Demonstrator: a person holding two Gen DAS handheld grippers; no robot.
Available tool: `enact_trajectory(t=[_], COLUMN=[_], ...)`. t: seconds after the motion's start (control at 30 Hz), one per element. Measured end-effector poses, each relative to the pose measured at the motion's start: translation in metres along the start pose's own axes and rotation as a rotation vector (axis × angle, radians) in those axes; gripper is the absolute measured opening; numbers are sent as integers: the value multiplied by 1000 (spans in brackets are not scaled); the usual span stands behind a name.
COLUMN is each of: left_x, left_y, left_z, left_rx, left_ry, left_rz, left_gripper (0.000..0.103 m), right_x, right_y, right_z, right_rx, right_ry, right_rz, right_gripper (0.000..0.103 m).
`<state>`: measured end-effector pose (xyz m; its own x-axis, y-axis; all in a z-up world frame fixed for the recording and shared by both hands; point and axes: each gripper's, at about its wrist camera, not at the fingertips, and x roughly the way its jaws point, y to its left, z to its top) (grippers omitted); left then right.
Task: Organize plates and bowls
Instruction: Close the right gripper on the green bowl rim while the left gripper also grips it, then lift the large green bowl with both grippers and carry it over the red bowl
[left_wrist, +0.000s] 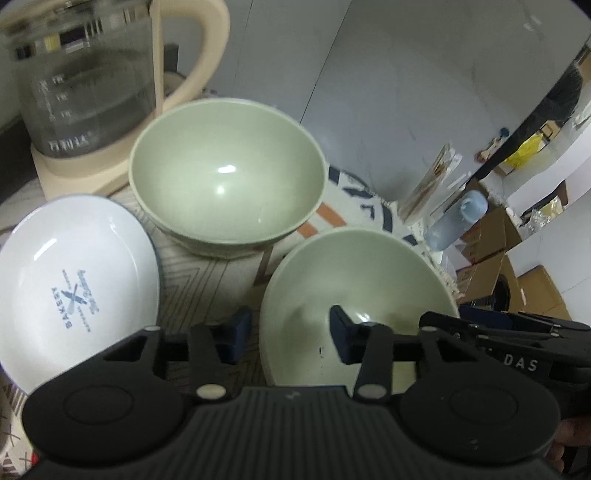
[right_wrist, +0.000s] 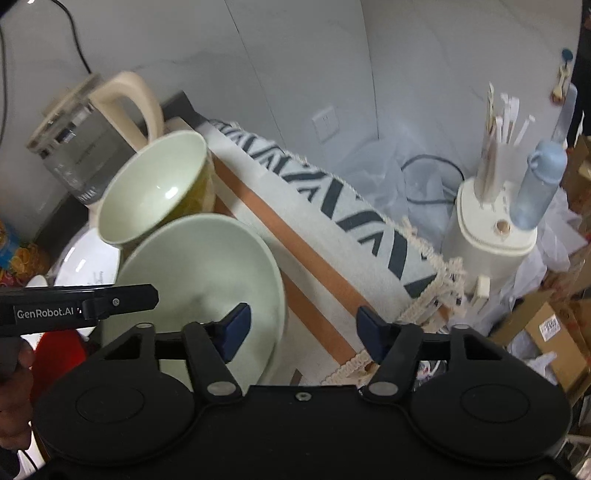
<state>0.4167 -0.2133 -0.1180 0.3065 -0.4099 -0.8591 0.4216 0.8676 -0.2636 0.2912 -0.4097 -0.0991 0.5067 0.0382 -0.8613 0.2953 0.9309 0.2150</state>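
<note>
Just ahead of my left gripper (left_wrist: 288, 334), its jaws spread astride the near rim of the shallow green bowl (left_wrist: 354, 280) on the table, I judge it nearer than my right gripper (right_wrist: 304, 328), spread wide across the bowl's far edge.

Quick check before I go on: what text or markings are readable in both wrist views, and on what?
"BAKERY": blue print inside the white plate; the cursive beside it is too blurred to read.
"DAS": on the right gripper body, in the left wrist view.
"GenRobot.AI": on the left gripper body, in the right wrist view.
Glass kettle: Chinese characters and scale marks, too blurred to read.
Cardboard box label: too small.
</note>
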Motion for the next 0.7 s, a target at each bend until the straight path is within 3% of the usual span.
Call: enact_trajectory(t=[0.07, 0.13, 0.23, 0.37, 0.7], left_x=[6, 10, 15, 10, -36], left_y=[0, -1, 1, -1, -8], left_z=[1, 0, -2, -5, -9], left_rx=[3, 16, -3, -10, -51], left_ry=[21, 29, 49, 30, -89], left_rz=[-1, 5, 1, 22, -6], left_gripper=[34, 33, 27, 26, 20], right_x=[6, 13, 23, 17, -27], right_y=[1, 4, 8, 17, 22], right_z=[-1, -2, -6, -8, 7], right_rx=[-1, -13, -21, -51, -82], right_ry=[21, 45, 73, 44, -81], right_rz=[2, 6, 25, 9, 27], right_gripper=[49, 29, 10, 10, 10])
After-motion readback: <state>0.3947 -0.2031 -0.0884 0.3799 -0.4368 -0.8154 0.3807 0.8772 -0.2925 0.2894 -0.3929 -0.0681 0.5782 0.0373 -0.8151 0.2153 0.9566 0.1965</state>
